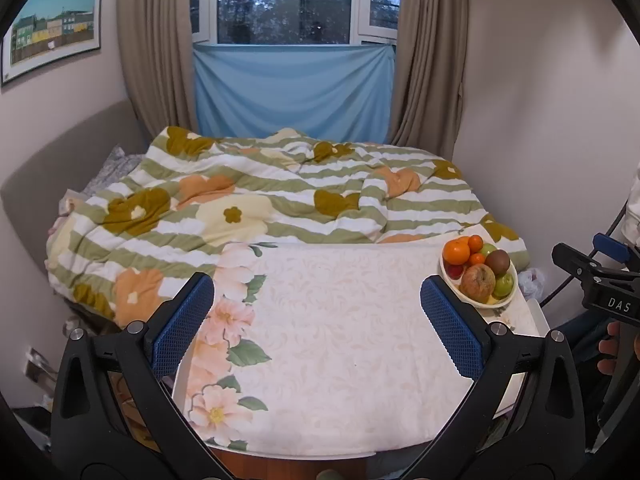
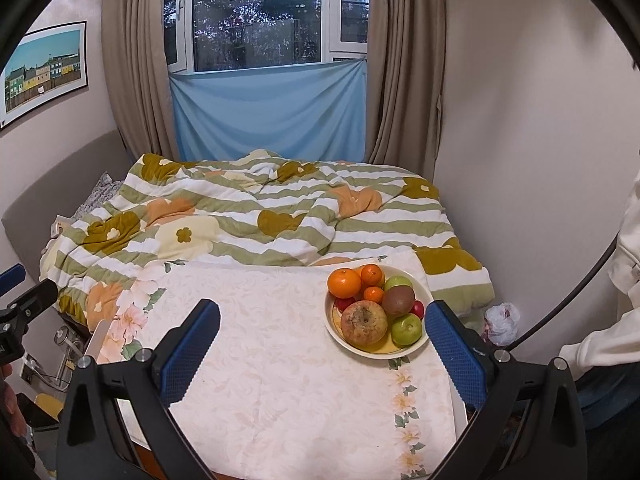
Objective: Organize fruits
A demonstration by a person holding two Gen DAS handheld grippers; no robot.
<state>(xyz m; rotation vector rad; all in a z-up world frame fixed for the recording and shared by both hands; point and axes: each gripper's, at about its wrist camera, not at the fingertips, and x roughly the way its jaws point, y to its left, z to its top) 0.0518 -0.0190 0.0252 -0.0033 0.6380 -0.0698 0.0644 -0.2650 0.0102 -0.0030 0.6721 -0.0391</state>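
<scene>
A cream bowl (image 2: 420, 345) (image 1: 466, 294) full of fruit stands at the table's far right. It holds a large orange (image 2: 344, 282), two small tangerines, a brown kiwi (image 2: 398, 300), green apples (image 2: 406, 329), a speckled reddish apple (image 2: 363, 323) and small red fruits. My right gripper (image 2: 320, 348) hovers open above the table, the bowl just inside its right finger. My left gripper (image 1: 318, 320) is open over the table's middle, with the bowl beyond its right finger. Nothing is held.
The table wears a white floral cloth (image 2: 280, 380). Behind it lies a bed with a striped flowered duvet (image 2: 260, 216), against a window with curtains. A person's sleeve (image 2: 616, 320) is at the right. A white bag (image 2: 502, 322) sits on the floor.
</scene>
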